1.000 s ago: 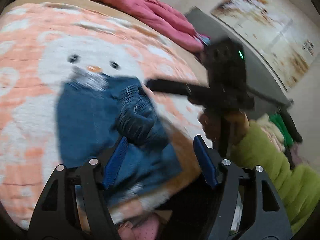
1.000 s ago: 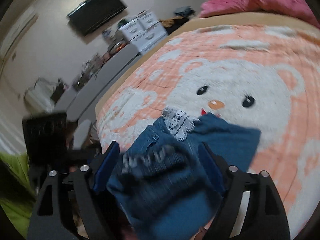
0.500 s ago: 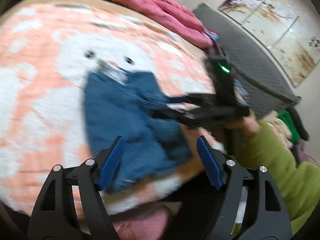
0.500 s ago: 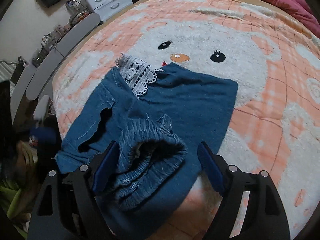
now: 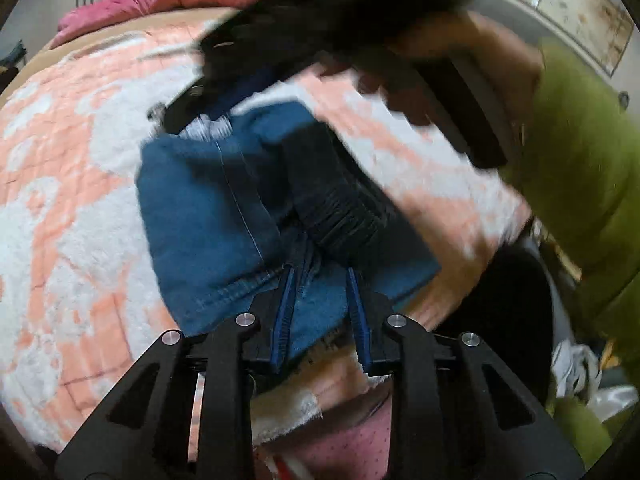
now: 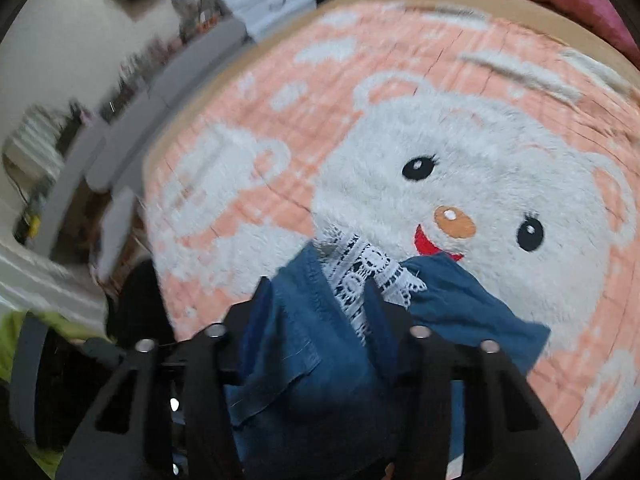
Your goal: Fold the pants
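- The blanket (image 6: 460,128), peach with a white cartoon face, spreads out ahead of and beyond both claws; it looks plush and soft, so I judge cloth will sink into it a little and drag rather than slide
- The pants (image 5: 208,208) are small blue denim ones lying partly folded on the blanket, directly in front of and under the left claw, with a bunched elastic waistband (image 5: 340,208) just past its tips; they look light and limp, denim stiff enough to hold a crease but floppy when lifted
- The left claw (image 5: 320,312) has just been closing and its blue pads are narrow, with the near denim edge between them; it seems to be pinching that edge
- The right claw (image 6: 316,308) has likewise been closing, and denim fills the gap between its fingers, with the lace trim (image 6: 368,276) right at its tips; I take it to be gripping the cloth there
- Best holds, I judge, are seamed edges and corners, not the lace, which looks delicate and could snag
- No brand, label or readable writing shows anywhere
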{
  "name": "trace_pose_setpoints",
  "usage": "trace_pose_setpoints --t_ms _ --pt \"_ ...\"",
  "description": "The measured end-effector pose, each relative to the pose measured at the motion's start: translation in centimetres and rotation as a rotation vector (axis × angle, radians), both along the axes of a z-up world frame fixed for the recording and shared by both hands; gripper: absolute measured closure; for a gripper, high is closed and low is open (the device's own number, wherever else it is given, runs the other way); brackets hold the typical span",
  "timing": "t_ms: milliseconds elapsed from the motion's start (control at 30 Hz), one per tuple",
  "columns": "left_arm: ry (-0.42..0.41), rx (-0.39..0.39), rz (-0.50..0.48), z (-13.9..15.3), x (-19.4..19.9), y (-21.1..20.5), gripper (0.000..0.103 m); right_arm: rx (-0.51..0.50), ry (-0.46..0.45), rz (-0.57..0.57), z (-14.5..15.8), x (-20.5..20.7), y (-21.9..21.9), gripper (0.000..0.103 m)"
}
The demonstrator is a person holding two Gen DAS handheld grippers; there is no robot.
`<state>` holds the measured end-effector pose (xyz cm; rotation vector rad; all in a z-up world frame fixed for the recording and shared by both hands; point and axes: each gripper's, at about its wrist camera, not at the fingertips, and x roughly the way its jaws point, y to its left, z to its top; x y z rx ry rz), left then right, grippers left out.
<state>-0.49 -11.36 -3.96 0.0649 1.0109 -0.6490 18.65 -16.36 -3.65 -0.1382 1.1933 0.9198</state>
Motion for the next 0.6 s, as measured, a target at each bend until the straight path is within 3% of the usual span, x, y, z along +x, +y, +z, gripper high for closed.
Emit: trace_pose_setpoints --t_ms 133,200,267,333,433,600 --pt "-0.014 0.026 -0.013 -0.5 -0.9 -0.4 0.084 -0.104 0.006 0.049 -1.7 -0.2 1.4 0.070" --pt "-0.008 0.027 -0.014 -0.9 -0.4 -0.6 0.084 -0.120 -0.005 0.081 -1.9 -1.4 1.7 0.092" --pt "0.002 0.024 -0.010 -1.0 -0.4 -0.6 0.084 -0.155 -0.059 0.123 -1.6 -2.8 2.4 0.099" --pt "0.005 0.023 -0.009 -1.2 -0.6 -0.5 0.084 -0.196 -0.137 0.153 -0.8 -4.0 3.1 0.099" --pt "0.000 0.025 -0.007 -1.3 -0.6 -0.6 0.084 -0.232 -0.193 0.094 0.3 -2.8 3.0 0.101" --pt "-0.002 0.032 0.000 -1.1 -0.7 -0.3 0.084 -0.276 -0.165 0.088 -2.4 -1.0 3.8 0.101"
